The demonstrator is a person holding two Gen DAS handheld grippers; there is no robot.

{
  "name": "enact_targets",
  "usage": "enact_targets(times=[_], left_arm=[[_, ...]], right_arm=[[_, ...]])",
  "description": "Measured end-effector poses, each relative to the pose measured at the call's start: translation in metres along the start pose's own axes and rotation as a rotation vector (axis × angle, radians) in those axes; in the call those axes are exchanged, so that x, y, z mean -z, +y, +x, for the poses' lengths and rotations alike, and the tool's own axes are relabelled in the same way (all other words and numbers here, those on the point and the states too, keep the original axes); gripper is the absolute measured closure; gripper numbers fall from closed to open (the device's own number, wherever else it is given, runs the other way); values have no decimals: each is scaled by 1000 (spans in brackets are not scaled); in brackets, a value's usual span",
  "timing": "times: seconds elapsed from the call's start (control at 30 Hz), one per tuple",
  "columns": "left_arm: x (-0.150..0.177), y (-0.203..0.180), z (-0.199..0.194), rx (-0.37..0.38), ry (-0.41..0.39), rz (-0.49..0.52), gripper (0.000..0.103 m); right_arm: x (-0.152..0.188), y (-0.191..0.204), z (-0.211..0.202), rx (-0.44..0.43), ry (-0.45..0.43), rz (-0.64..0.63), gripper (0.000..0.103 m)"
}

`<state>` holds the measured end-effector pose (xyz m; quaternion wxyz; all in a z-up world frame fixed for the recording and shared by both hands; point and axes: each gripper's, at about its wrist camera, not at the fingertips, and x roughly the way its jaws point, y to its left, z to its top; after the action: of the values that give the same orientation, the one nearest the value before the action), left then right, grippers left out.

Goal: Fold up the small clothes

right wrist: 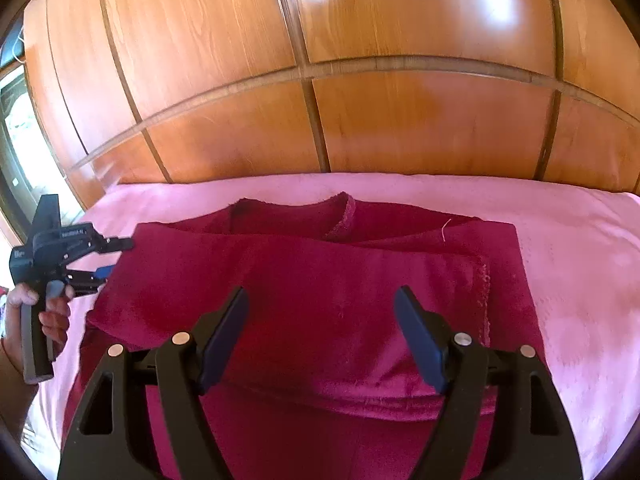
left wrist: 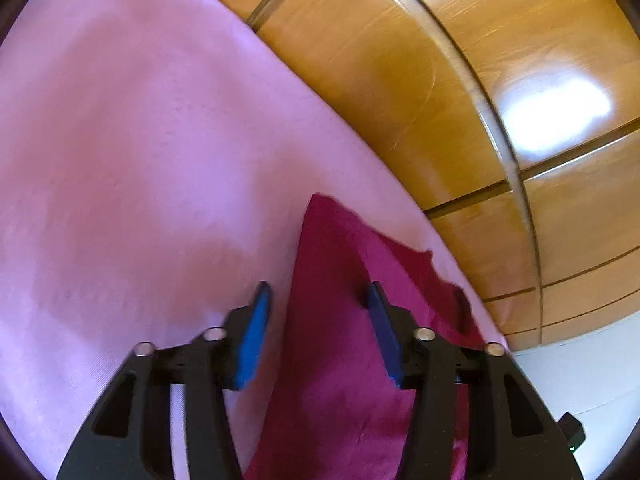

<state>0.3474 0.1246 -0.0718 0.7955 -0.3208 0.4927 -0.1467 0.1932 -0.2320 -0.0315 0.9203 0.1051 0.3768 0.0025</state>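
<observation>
A pink sheet [right wrist: 580, 248] before a wooden wardrobe [right wrist: 400, 128] bears the crimson garment [right wrist: 320, 280]; both hand-held grippers gape, gripping nothing.

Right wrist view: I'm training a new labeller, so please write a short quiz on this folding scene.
1. True or false: the right gripper is open above the red garment.
2. The garment lies on: A a wooden floor; B a pink cover; C a metal tray.
3. In the right wrist view, at which edge of the garment is the left gripper?
Key: 1 true; 2 B; 3 the left edge.
</observation>
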Motion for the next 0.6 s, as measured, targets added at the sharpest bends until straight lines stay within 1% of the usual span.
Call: enact_targets(times=[0.03,0.07,0.13,0.17,0.2,0.23,0.3,0.33,0.37,0.47,0.53,0.6], left_arm=[[-1,-3,-3,4,-15,20,86],[5,-9,-11,1,-68,55,92],[11,-18,-24,-32,-161,118,94],[16,-24,-28,-70,-194,158,94],[19,-26,-27,-113,-210,189,94],[22,-30,-20,-190,-209,233,94],[22,-27,-4,-294,-185,278,94],[22,-25,4,-329,-165,287,92],[23,-25,9,-363,-157,297,88],[33,-38,-3,-406,-206,313,88],[48,-51,-17,-381,-247,351,88],[71,-67,-30,-355,-265,425,88]], right_arm=[[1,-1,2,4,6,1,28],[1,-2,4,5,9,1,28],[5,0,8,4,15,-4,28],[6,1,12,4,23,-5,26],[10,3,18,0,40,-8,25],[14,6,27,7,67,-21,23],[21,13,38,43,75,-63,18],[20,14,40,50,78,-69,17],[19,13,41,49,80,-65,16],[20,11,43,47,79,-62,15],[20,11,43,50,79,-67,15],[21,11,42,51,76,-68,14]])
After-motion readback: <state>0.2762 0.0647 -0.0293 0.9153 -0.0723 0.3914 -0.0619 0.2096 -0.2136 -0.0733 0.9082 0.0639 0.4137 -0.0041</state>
